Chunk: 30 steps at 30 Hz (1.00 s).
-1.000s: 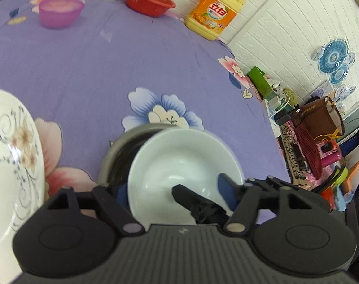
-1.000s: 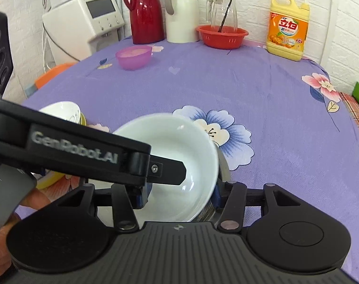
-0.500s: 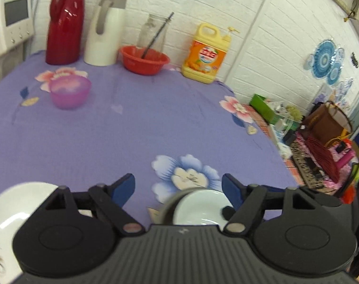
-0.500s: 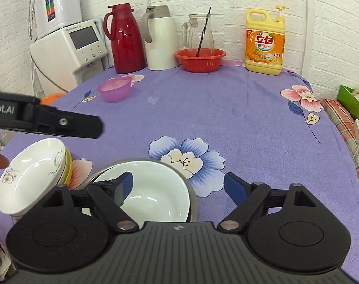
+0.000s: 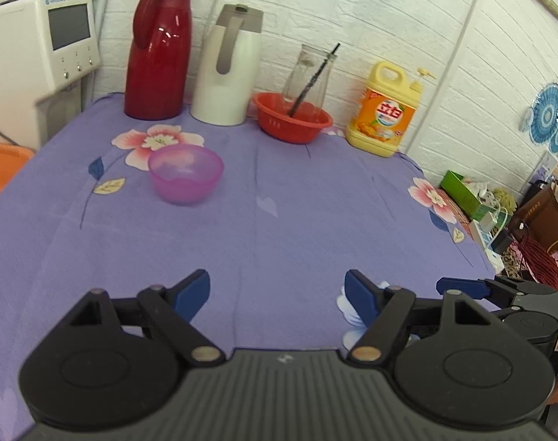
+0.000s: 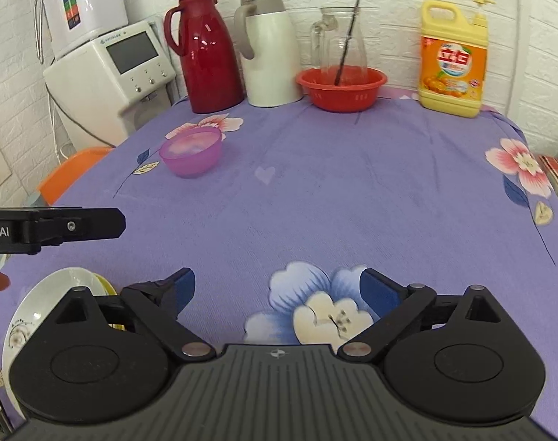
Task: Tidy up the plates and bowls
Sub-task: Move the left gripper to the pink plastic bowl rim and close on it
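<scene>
A translucent purple bowl (image 5: 185,174) stands alone on the purple flowered cloth, far ahead and left; it also shows in the right wrist view (image 6: 191,151). A white flowered bowl (image 6: 40,307) stacked on a yellow dish (image 6: 108,288) sits at the lower left of the right wrist view, partly hidden by my gripper. My left gripper (image 5: 278,297) is open and empty above the cloth. My right gripper (image 6: 278,288) is open and empty. The left gripper's side (image 6: 54,226) shows at the left edge of the right wrist view; the right gripper's finger (image 5: 462,286) shows at the right of the left wrist view.
Along the back wall stand a red thermos (image 5: 157,53), a white thermos (image 5: 229,70), a red basket (image 5: 292,117) holding a glass jug (image 5: 310,73), and a yellow detergent bottle (image 5: 387,110). A white appliance (image 6: 113,70) stands off the table's left. Clutter (image 5: 499,213) lies beyond the right edge.
Both grippers let go of the white bowl, which was set into the metal bowl, then lifted and pulled back. The nested bowls have dropped out of view below the grippers.
</scene>
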Tool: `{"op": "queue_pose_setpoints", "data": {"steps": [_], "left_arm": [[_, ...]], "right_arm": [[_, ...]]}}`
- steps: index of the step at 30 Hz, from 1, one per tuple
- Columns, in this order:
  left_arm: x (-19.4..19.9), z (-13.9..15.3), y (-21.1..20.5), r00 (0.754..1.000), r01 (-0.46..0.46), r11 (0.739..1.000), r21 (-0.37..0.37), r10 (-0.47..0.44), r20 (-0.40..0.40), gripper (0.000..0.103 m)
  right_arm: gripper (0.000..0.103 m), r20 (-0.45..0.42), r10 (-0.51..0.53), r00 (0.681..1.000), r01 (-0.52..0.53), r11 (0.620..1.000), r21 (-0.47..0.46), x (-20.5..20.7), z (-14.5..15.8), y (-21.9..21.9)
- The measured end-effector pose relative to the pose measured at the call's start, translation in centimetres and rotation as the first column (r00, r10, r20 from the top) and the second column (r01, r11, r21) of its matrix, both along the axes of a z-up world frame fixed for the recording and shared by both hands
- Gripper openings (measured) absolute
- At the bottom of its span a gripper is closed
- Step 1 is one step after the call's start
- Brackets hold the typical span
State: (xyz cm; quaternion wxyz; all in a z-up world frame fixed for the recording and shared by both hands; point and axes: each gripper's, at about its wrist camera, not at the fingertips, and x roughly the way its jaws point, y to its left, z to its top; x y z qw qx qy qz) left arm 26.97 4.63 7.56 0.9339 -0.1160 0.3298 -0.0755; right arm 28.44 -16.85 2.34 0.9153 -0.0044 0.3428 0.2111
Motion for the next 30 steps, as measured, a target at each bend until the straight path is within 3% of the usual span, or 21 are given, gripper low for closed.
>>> {"op": "queue_pose_setpoints", "data": {"steps": [8,16,25,30], "left_arm": [[3.5,-1.1,4.6,0.999,-0.047,0.999,-0.004,0.047,-0.026,0.074],[7.4,-3.7,8.6,0.990,-0.103,0.995,-0.004,0.102,-0.092,0.075],[11.4,-5.5,11.3,0.979,-0.137,0.990,0.021,0.138,-0.146,0.075],[14.4,-5.8,12.9,0.971,-0.185,0.983,0.012,0.185,-0.148,0.075]], "right_arm": [[0.103,-0.011,0.062,0.998,-0.062,0.997,-0.034,4.4,0.7,4.8],[0.103,-0.050,0.109,0.993,-0.114,0.987,-0.117,8.4,-0.8,9.2],[0.103,-0.065,0.154,0.986,-0.162,0.978,-0.128,11.6,-1.6,12.7],[0.103,-0.033,0.162,0.986,-0.164,0.982,-0.088,14.0,-1.1,14.3]]}}
